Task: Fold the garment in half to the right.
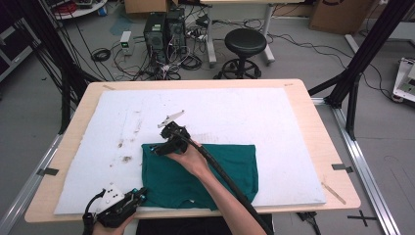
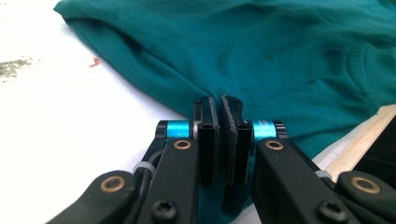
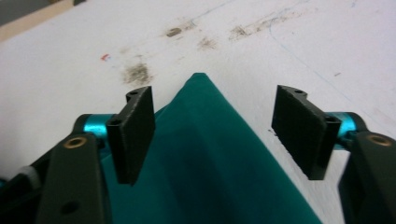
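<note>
A teal garment [image 1: 205, 171] lies folded flat on the white sheet [image 1: 220, 107] near the table's front edge. My left gripper [image 1: 142, 195] is at its near left corner, and in the left gripper view the left gripper [image 2: 218, 100] is shut on a pinch of the teal garment [image 2: 261, 51] at its edge. My right gripper [image 1: 156, 148] hovers at the far left corner, held by a hand. Its jaws stand open in the right gripper view, where the right gripper [image 3: 215, 107] straddles the pointed corner of the teal garment [image 3: 210, 154] without touching it.
The white sheet covers most of the wooden table [image 1: 313, 112] and has dark smudges [image 1: 125, 157] left of the garment. Beyond the table stand a black stool [image 1: 244, 44], computer towers [image 1: 164, 29] with floor cables, and black frame posts [image 1: 362, 54] at right.
</note>
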Demonstrator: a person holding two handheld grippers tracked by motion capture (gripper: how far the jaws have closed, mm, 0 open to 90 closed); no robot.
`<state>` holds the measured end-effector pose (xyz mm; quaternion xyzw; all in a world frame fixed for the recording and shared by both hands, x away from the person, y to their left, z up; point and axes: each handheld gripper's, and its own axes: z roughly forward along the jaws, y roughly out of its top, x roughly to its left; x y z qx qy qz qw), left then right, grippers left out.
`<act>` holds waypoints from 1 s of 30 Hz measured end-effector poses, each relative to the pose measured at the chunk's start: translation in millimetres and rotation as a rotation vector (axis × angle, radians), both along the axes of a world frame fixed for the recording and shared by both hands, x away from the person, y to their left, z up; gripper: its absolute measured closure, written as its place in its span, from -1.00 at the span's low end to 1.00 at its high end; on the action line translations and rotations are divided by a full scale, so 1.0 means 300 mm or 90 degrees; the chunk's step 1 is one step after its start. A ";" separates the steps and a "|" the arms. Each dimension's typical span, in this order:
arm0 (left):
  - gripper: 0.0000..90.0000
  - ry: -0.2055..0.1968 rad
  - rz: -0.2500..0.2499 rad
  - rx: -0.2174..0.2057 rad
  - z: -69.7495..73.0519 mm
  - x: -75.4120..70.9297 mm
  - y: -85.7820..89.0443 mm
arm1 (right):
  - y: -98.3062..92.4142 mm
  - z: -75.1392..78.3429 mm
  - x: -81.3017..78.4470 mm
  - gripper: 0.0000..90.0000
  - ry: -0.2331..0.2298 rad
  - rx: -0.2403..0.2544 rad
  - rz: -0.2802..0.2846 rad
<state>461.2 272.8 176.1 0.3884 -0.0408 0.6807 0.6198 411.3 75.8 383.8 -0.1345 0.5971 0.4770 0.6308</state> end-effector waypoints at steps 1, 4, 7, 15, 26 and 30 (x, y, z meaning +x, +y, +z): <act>0.89 0.001 -0.004 0.002 0.001 0.002 0.004 | 0.011 0.009 0.006 -0.31 0.004 0.002 -0.003; 0.89 0.004 -0.017 0.004 0.003 0.005 0.009 | 0.041 0.029 0.023 -0.28 0.008 -0.006 -0.008; 0.89 0.001 -0.011 0.002 0.001 0.005 0.007 | 0.070 0.037 0.033 -0.24 0.020 -0.017 -0.006; 0.89 -0.003 -0.009 0.003 0.000 0.005 0.006 | 0.142 0.055 0.063 -0.09 0.034 -0.031 -0.027; 0.88 0.000 -0.009 0.003 0.000 0.005 0.006 | 0.173 0.051 0.090 0.13 0.027 -0.020 -0.061; 0.88 0.000 -0.009 0.002 0.000 0.005 0.005 | 0.176 0.045 0.089 0.33 0.013 -0.018 -0.070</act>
